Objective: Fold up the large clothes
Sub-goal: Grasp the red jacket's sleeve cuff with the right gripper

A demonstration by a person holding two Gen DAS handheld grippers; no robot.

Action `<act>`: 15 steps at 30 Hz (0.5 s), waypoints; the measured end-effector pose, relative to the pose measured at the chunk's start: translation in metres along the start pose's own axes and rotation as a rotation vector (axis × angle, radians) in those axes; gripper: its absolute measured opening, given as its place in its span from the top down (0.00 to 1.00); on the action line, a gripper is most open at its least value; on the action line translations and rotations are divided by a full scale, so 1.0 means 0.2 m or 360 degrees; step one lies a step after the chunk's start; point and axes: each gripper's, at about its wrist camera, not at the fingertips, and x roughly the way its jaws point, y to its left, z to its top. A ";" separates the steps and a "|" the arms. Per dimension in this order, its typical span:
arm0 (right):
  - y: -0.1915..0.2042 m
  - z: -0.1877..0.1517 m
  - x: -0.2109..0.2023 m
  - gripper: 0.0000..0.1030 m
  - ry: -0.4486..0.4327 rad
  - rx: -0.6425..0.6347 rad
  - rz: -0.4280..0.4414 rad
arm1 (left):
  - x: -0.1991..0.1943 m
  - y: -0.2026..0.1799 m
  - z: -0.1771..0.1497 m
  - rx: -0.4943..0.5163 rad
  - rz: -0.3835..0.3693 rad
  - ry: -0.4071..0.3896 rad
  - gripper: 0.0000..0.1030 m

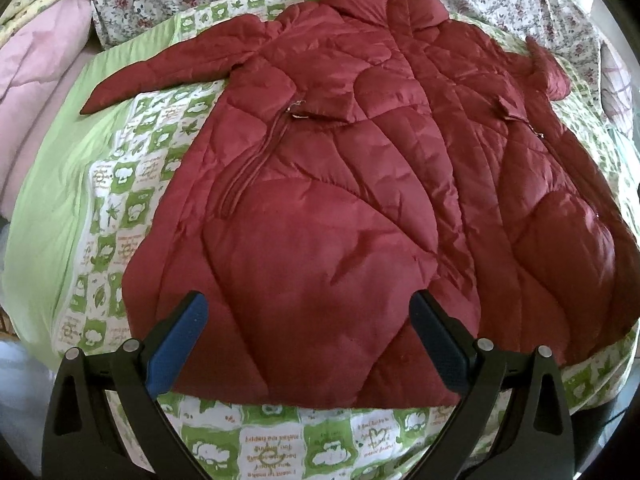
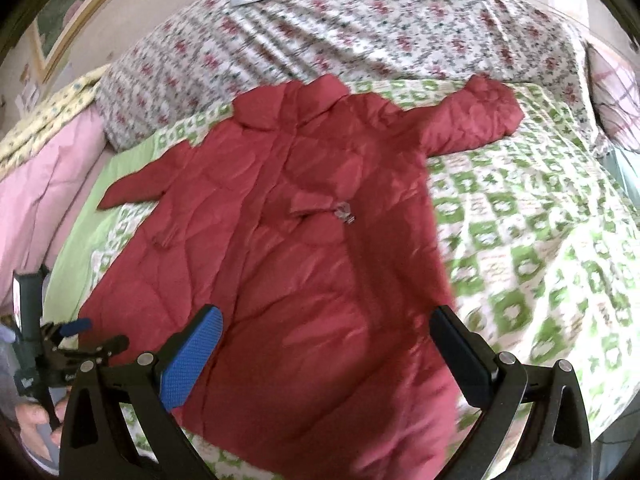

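A large dark red quilted coat [image 1: 340, 184] lies spread flat, front up, on the bed, collar at the far end, hem nearest me, both sleeves out to the sides. My left gripper [image 1: 308, 312] is open and empty, hovering over the hem's left part. My right gripper [image 2: 326, 328] is open and empty above the coat [image 2: 288, 240] near its lower right side. The left gripper [image 2: 76, 336] also shows at the right wrist view's left edge, held by a hand.
The coat rests on a green and white patterned blanket [image 1: 108, 184]. A floral quilt [image 2: 360, 36] lies bunched at the head of the bed. Pink bedding [image 1: 36, 60] is at the left. The bed's near edge runs below the hem.
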 end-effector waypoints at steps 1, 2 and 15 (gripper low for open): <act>-0.03 0.03 0.01 0.00 -0.0005 0.0009 -0.0014 | 0.00 0.00 0.01 0.0006 0.0012 -0.0013 0.02; -0.06 0.05 0.01 0.00 -0.0018 0.0023 -0.0012 | 0.01 0.00 0.03 0.0006 0.0012 -0.0030 0.02; -0.41 0.49 0.17 0.00 -0.0107 0.0174 -0.0092 | 0.04 0.03 0.25 -0.0077 -0.0012 -0.0032 0.02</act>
